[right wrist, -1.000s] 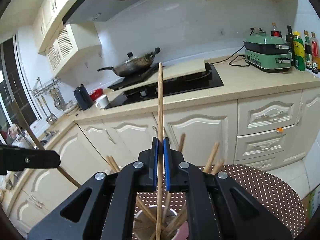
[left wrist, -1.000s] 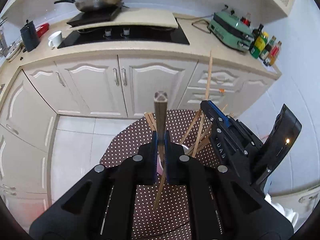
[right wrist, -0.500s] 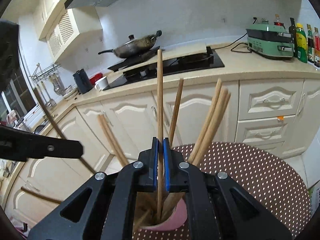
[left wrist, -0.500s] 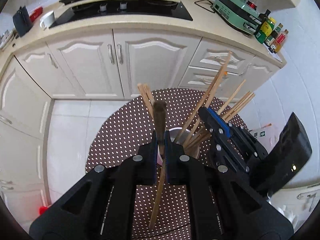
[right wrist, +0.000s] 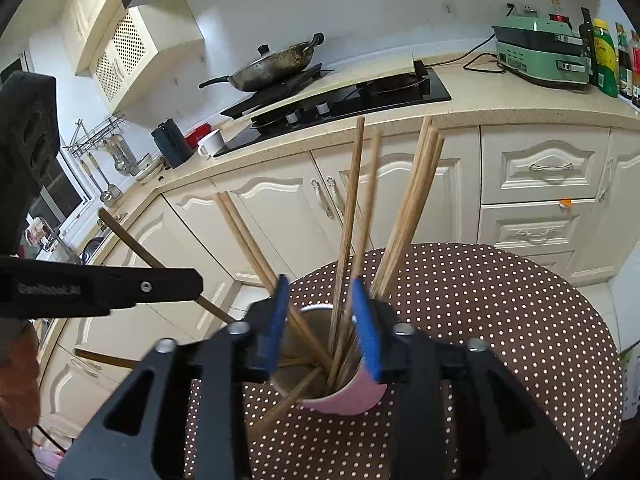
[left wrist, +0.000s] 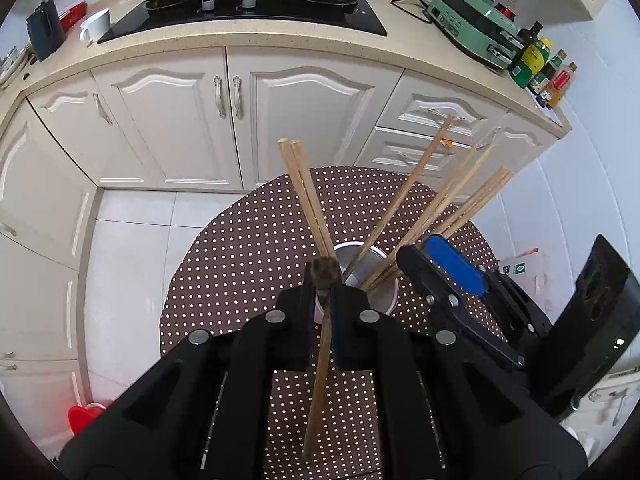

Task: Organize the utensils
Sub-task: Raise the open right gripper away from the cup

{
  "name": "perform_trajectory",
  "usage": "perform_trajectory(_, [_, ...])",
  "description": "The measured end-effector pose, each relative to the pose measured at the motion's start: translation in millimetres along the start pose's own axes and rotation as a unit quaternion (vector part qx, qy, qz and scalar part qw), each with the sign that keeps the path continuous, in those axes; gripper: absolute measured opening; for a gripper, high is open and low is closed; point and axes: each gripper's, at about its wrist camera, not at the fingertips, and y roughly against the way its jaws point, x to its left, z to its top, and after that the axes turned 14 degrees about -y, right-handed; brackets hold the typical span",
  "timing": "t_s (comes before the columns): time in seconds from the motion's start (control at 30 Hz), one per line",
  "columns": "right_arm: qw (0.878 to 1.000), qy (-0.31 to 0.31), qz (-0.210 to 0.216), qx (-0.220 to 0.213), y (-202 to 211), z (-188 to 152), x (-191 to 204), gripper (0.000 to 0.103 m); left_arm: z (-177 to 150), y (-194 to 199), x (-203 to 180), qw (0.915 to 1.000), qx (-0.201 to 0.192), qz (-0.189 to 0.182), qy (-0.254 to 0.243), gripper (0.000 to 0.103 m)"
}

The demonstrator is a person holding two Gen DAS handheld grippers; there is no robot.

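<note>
Left wrist view: the left gripper [left wrist: 323, 296] is clamping a dark chopstick [left wrist: 318, 380], jaws closed tight on it, the stick's dark end poking out just above the cup [left wrist: 382, 304]. The cup is standing on a dotted table [left wrist: 248, 264], with pale chopsticks [left wrist: 400, 196] fanning out of it. The right gripper [left wrist: 448, 268] is sitting just beside the cup's right rim, one blue pad [left wrist: 454, 266] showing. Cabinets [left wrist: 176, 120] are running behind.

Right wrist view: the right gripper [right wrist: 322, 320] is standing over the pink cup [right wrist: 348, 396], its jaws having just been opening; the blue pads [right wrist: 366, 328] are parted, and a chopstick [right wrist: 348, 216] is standing free between them, resting in the cup with the other chopsticks [right wrist: 412, 200]. The left gripper [right wrist: 100, 290] is reaching in from the left, gripping the dark chopstick [right wrist: 128, 238] at a slant. The table [right wrist: 500, 304] is lying under the cup.
</note>
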Motion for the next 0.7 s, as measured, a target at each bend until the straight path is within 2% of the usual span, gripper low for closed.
perform_trajectory(0.27, [1.0,0.005,-0.009,0.003,26,-3,10,0.044,-11,13,-13,0.9998,-0.011,0.014,-0.012,0.008])
perform_trajectory(0.33, [1.0,0.003,-0.011,0.002,32,-3,12,0.046,-14,17,-14,0.9998,-0.015,0.014,-0.009,0.011])
perform_trajectory(0.43, [1.0,0.002,-0.011,-0.001,43,-2,15,0.049,-18,27,-16,0.9994,-0.028,0.018,-0.005,0.029])
perform_trajectory(0.47, [1.0,0.002,-0.012,-0.006,49,-1,16,0.05,-20,31,-17,0.9992,-0.034,0.019,-0.004,0.041])
perform_trajectory(0.5, [1.0,0.001,-0.013,-0.008,53,0,17,0.052,-22,38,-16,0.9984,-0.047,0.03,-0.001,0.049])
perform_trajectory(0.7, [1.0,0.01,-0.016,-0.016,74,-1,24,0.055,-35,65,-19,0.9966,-0.074,0.035,0.003,0.051])
